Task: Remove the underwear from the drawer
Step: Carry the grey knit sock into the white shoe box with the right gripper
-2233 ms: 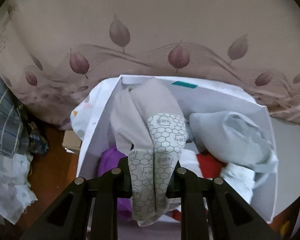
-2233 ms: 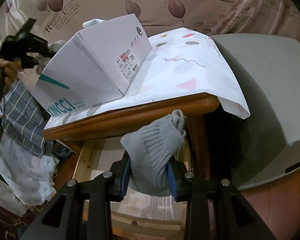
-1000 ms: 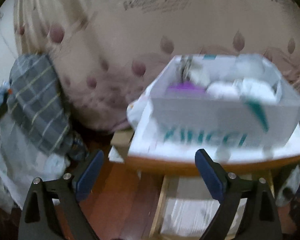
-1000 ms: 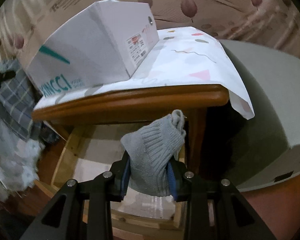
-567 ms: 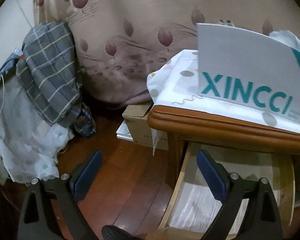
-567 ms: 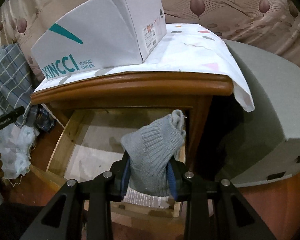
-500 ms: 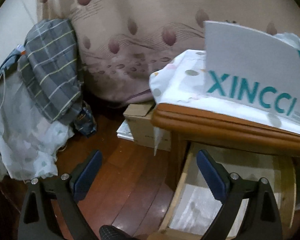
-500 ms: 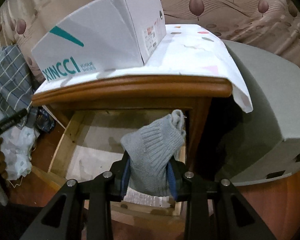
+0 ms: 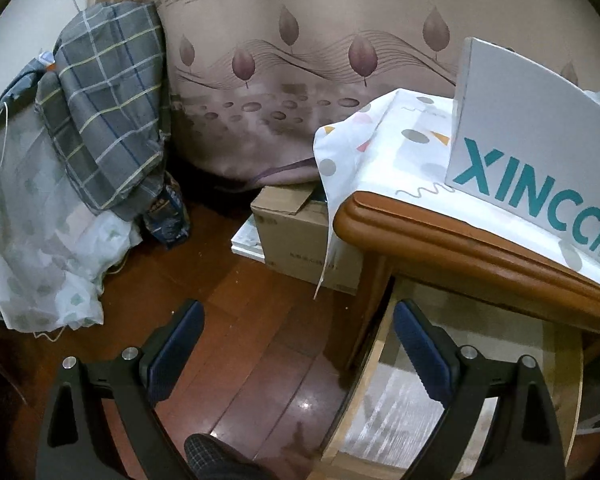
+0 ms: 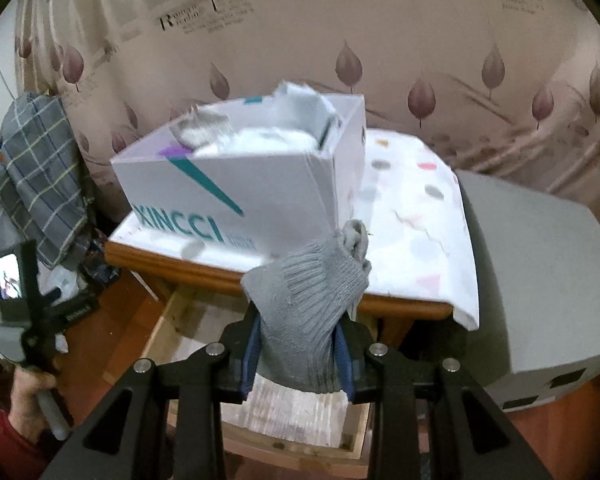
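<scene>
At far left a plaid cloth (image 9: 104, 120) hangs over pale sheeting, and beside it on the floor (image 9: 228, 344) a brown carton (image 9: 300, 236) sits against the left side of the wooden stand (image 9: 460, 240). On the stand, over a dotted white cloth (image 10: 412, 224), stands the open white box (image 10: 236, 196) lettered XINCCI; seen from the right wrist it holds a heap of pale clothes, with something white, a grey patterned piece and a bit of purple showing, all blurred. Below the stand top the drawer (image 9: 384, 412) is pulled out toward the viewer; its pale lined bottom is bare where the views show it, though the near right part is hidden behind the right gripper. To the right of the stand is a grey block (image 10: 540, 280), close against the hanging cloth edge. The floor left of the drawer is open back to the carton. The left gripper (image 9: 296, 348) hangs low with its blue pads wide apart and nothing between them, one finger over the floor and the other over the drawer's left rail; a hand (image 10: 28, 384) with a red sleeve grips its handle. The right gripper (image 10: 298, 354) is clamped on a grey knit garment (image 10: 308, 300), held above the drawer's near right, its top reaching across the stand's front edge in that view
</scene>
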`<state>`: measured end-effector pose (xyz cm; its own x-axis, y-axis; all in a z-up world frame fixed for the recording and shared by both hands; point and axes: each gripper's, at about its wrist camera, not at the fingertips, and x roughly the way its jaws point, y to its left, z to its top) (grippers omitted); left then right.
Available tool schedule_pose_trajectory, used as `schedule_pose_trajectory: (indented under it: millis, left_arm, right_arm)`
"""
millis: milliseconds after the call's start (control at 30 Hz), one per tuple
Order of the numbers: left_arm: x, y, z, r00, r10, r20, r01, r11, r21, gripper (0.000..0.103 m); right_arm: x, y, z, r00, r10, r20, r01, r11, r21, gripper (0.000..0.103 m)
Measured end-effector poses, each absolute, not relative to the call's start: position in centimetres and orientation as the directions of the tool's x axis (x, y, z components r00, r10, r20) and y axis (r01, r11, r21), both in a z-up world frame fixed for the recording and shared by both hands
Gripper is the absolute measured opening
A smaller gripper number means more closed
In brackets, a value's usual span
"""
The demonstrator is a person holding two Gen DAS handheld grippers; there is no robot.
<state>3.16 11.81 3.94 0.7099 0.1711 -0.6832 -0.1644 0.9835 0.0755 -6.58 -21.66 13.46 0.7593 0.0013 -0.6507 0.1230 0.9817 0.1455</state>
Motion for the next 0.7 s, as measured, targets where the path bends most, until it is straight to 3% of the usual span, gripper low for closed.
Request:
schedule_pose_trajectory:
  millis: [700]
  left_arm:
    - [3.4,13.8,4.5,0.699,0.18,-0.692,-0.231,0.973,0.02,0.095]
  right_arm:
    - [-3.0,-20.3,24.0,0.813,0.011,-0.582,0.06,0.993,0.103,0.032]
